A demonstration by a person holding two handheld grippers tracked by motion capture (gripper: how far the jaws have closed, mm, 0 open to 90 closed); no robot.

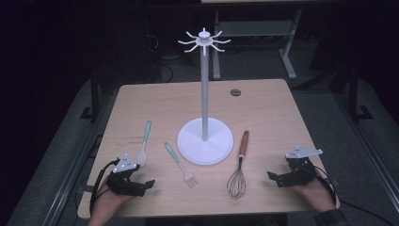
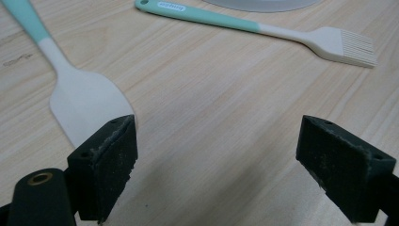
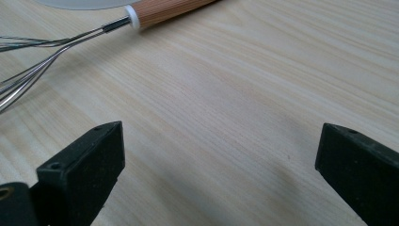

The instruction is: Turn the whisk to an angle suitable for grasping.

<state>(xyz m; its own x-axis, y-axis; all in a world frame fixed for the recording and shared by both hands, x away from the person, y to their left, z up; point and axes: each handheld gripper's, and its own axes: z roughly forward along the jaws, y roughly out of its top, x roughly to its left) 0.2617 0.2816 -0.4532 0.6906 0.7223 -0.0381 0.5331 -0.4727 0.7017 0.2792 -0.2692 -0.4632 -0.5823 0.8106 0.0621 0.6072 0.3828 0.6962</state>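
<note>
Utensils lie around a white stand (image 1: 205, 140) at the table's (image 1: 263, 99) centre. High view: the stand's round base carries an upright pole topped with radiating hooks. Left of it lie a teal-handled spatula (image 1: 144, 145) and a teal-handled brush (image 1: 180, 165); right of it lies a wooden-handled whisk (image 1: 239, 171), wires toward the near edge. Left gripper (image 1: 141, 184) rests at the near left corner, right gripper (image 1: 276, 178) at the near right, each held in a hand, jaws apart and empty.

Left gripper view: jaws spread wide over bare wood; the spatula (image 2: 80, 96) blade lies just beyond the left jaw, the brush (image 2: 263, 30) farther off, the stand's base edge (image 2: 259, 4) beyond.

Right gripper view: jaws wide apart, nothing between; the whisk (image 3: 94, 28) lies far left, handle beside the base edge (image 3: 75, 4)
</note>
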